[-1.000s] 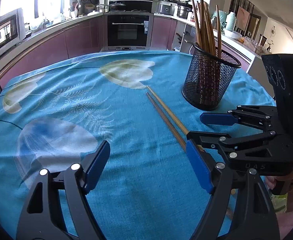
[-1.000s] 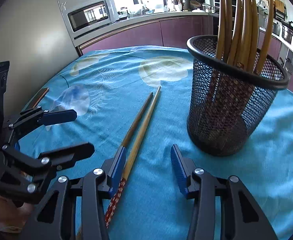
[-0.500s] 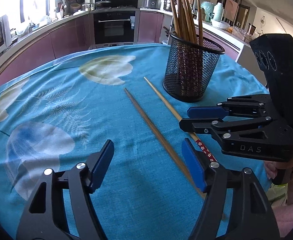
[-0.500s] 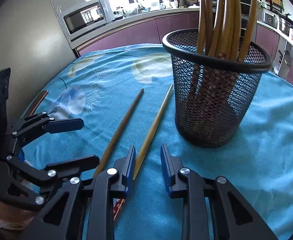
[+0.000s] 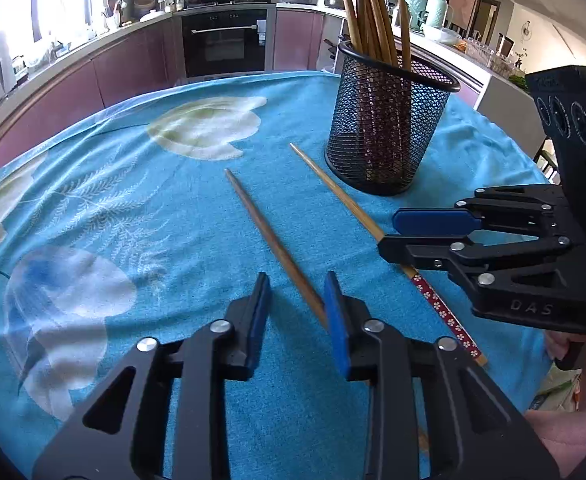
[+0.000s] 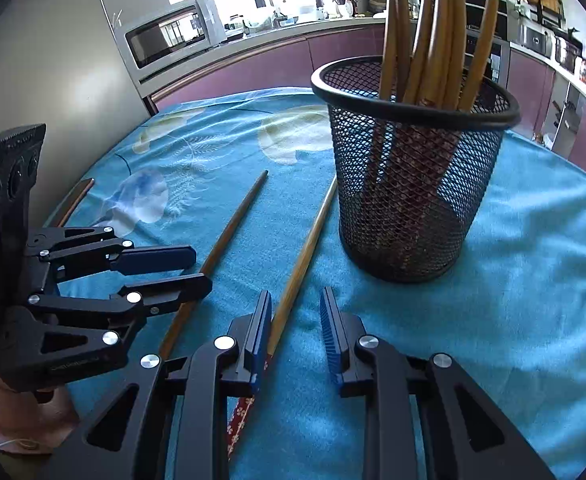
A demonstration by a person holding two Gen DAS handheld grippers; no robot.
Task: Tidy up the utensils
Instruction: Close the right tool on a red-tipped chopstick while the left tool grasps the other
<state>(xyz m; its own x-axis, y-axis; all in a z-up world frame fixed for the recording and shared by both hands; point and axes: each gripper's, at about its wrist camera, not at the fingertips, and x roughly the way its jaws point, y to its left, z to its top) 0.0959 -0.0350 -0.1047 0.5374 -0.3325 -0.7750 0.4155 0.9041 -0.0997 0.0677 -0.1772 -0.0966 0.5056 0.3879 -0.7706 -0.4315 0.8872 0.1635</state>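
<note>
Mesh holder [image 5: 389, 136] crowds the pale chopstick [image 5: 333, 188]; cloth [image 5: 93, 208] leftward lies open.

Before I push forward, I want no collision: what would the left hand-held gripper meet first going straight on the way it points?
Probably the darker chopstick, which already runs between the left hand-held gripper's open fingers. Beyond it lies only blue tablecloth; the mesh holder stands off to the right, though depth is unclear.

Two loose chopsticks lie flat: dark one [image 5: 271, 240], pale floral-ended one [image 5: 357, 216]. Black mesh holder [image 5: 389, 120] upright, holding more chopsticks [image 5: 373, 20].
</note>
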